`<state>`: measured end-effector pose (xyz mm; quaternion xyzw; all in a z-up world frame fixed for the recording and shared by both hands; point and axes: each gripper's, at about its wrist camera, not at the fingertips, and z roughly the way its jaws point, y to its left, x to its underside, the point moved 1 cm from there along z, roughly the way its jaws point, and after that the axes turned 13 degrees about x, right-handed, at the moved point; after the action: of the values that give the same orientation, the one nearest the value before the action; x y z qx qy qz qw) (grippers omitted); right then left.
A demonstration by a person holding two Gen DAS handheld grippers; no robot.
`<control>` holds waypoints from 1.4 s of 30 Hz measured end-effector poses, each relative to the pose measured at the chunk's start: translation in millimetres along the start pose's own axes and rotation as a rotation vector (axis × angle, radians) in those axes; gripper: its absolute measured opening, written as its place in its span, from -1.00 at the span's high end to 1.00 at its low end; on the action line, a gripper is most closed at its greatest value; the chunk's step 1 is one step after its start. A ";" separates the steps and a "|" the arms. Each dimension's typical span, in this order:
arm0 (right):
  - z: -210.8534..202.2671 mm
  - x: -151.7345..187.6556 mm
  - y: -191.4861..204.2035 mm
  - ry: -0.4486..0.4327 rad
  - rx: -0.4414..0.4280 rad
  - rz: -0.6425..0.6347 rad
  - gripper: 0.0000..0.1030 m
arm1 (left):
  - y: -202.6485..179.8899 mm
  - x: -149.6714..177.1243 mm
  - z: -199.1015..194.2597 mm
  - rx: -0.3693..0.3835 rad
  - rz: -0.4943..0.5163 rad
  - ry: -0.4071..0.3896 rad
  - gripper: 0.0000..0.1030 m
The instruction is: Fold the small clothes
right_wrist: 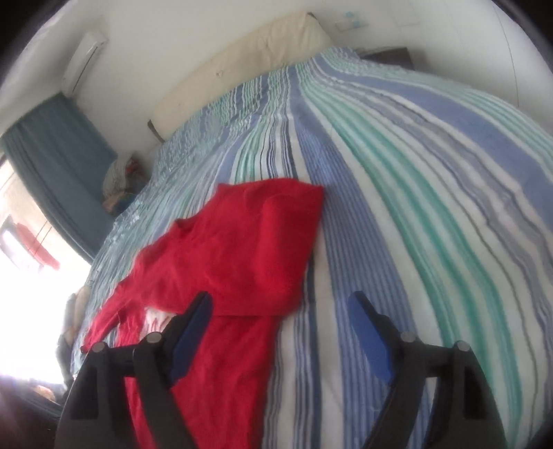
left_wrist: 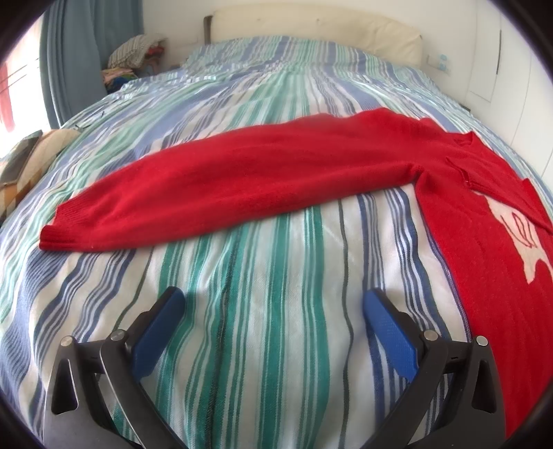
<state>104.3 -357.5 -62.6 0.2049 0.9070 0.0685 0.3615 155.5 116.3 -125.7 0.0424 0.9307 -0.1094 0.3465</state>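
A small red knit sweater (left_wrist: 490, 207) lies flat on the striped bedspread (left_wrist: 262, 311). In the left wrist view one sleeve (left_wrist: 214, 186) stretches out to the left, its ribbed cuff (left_wrist: 65, 228) at the far left, and a white motif (left_wrist: 518, 231) shows on the body. My left gripper (left_wrist: 273, 304) is open and empty, hovering over bare bedspread in front of the sleeve. In the right wrist view the sweater's (right_wrist: 214, 373) other sleeve (right_wrist: 273, 241) is folded over the body. My right gripper (right_wrist: 280, 307) is open and empty above the sweater's right edge.
A cream headboard (left_wrist: 311, 27) stands at the far end of the bed. A pile of folded textiles (left_wrist: 131, 62) sits by the blue curtain (left_wrist: 69, 51) at the back left. A patterned cushion (left_wrist: 24, 162) lies off the bed's left edge. White wall and cupboard (left_wrist: 501, 51) are at the right.
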 end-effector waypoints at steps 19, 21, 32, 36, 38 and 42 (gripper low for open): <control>-18.4 43.2 -86.5 -0.114 0.311 -0.043 -0.79 | -2.3 0.7 1.3 -0.020 0.009 0.001 -0.99; -17.8 43.1 -85.8 -0.114 0.313 -0.044 -0.79 | -2.4 0.7 1.3 -0.021 0.010 0.001 -0.99; -16.2 42.9 -81.2 -0.111 0.324 -0.051 -0.79 | -2.1 1.7 1.9 -0.026 0.011 0.002 -0.99; -16.0 42.8 -80.8 -0.111 0.324 -0.051 -0.80 | -2.3 1.6 2.0 -0.026 0.011 0.002 -0.99; -16.0 42.8 -80.8 -0.111 0.324 -0.051 -0.80 | -2.4 1.5 2.0 -0.026 0.012 0.002 -0.99; -16.3 42.9 -80.8 -0.111 0.324 -0.051 -0.80 | -2.4 1.4 2.1 -0.026 0.012 0.003 -0.99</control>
<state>39.0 -412.3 -99.6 0.2410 0.8897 -0.0993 0.3747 155.3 113.5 -127.7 0.0436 0.9323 -0.0951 0.3463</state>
